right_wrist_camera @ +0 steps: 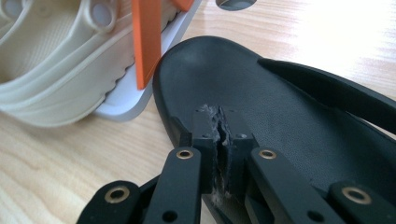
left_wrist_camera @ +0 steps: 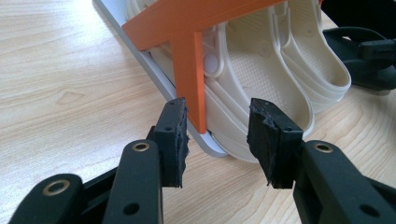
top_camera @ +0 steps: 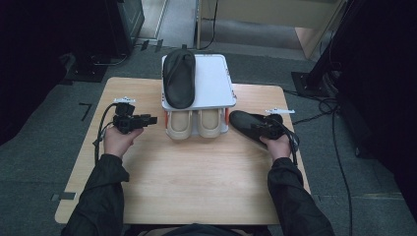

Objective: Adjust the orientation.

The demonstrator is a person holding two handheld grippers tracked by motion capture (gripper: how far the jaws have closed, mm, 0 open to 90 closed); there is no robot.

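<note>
One black sandal [right_wrist_camera: 261, 93] pinched between right fingers [right_wrist_camera: 208, 140].

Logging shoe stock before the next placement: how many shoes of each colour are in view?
Black sandals: 2, one on the rack's top shelf, one at the right gripper on the table.
Beige clogs: 2, on the lower shelf.
Total: 4

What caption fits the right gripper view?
Right gripper shut on the black sandal's edge, beside the rack's orange post and beige clogs.
</note>
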